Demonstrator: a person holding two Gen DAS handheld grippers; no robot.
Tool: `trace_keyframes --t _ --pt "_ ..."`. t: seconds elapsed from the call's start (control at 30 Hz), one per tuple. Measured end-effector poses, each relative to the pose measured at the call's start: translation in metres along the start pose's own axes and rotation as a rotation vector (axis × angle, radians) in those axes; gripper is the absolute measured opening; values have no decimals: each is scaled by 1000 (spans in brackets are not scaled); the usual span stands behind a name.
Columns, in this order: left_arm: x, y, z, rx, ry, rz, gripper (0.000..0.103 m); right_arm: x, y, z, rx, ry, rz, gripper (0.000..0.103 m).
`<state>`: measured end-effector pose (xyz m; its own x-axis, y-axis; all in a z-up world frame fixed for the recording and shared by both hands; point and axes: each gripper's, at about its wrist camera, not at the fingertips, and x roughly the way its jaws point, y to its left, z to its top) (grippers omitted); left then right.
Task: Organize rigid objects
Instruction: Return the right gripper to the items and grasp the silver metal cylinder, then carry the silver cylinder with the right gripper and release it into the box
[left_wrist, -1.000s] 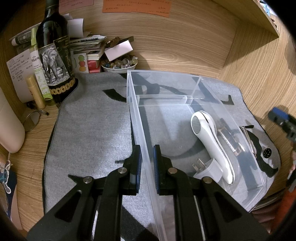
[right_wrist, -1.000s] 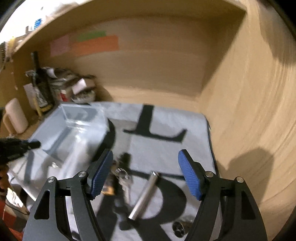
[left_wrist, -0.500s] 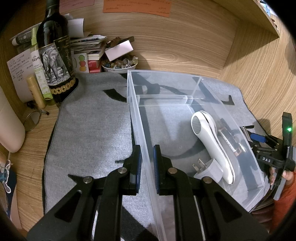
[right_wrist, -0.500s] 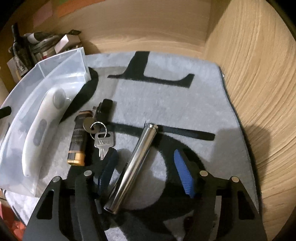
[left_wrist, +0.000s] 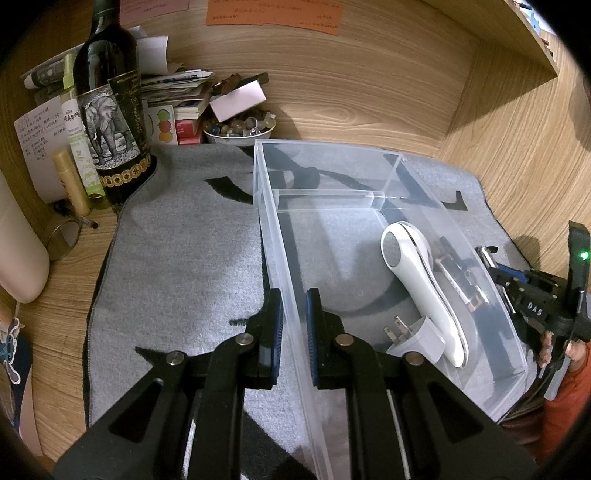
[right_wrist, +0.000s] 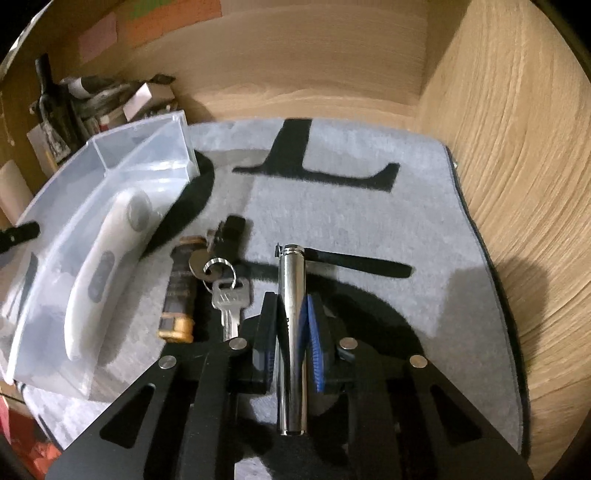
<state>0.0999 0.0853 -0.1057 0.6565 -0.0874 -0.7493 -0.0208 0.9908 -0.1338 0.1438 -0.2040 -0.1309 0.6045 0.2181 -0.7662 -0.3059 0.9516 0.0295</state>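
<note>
Lettering is scarce: the white letters "DAS" show on the black body of the right claw (left_wrist: 496, 275) in the left wrist view, and a dark wine bottle (left_wrist: 110, 122) at the back bears an elephant label whose script is too small to read. Orange and pink paper notes (left_wrist: 273, 13) on the wooden back wall carry writing that cannot be made out.

The left claw (left_wrist: 294, 328) is clamped on the near side wall of the clear plastic divided bin (left_wrist: 458, 229), one blue pad on each side of it. Inside the bin lie a white handheld device with a grey round head (left_wrist: 417, 280) and a white plug adapter (left_wrist: 417, 338).

The right claw (right_wrist: 291, 325) is closed on a shiny metal cylinder (right_wrist: 291, 332), which lies lengthwise between the pads on the grey felt mat with black letters (right_wrist: 369, 221) covering the wooden surface (left_wrist: 62, 295). Just left of it lie a silver key on a ring (right_wrist: 229, 295) and a dark tube with a gold cap (right_wrist: 179, 291); stamping on the key is blurred. A small black object (right_wrist: 232, 225) behind the ring is hard to identify.
</note>
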Motion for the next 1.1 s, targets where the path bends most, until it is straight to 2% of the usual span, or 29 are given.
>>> trace_keyframes --t 0.37,0.73,1.1 --pt "0 0 0 0 0 0 11 -39 9 27 -7 -157 12 14" --pt "0 0 0 0 -1 0 12 -84 49 56 -86 -310 92 14" --pt "0 -1 -1 1 -1 -1 12 -95 93 71 -162 -364 188 14"
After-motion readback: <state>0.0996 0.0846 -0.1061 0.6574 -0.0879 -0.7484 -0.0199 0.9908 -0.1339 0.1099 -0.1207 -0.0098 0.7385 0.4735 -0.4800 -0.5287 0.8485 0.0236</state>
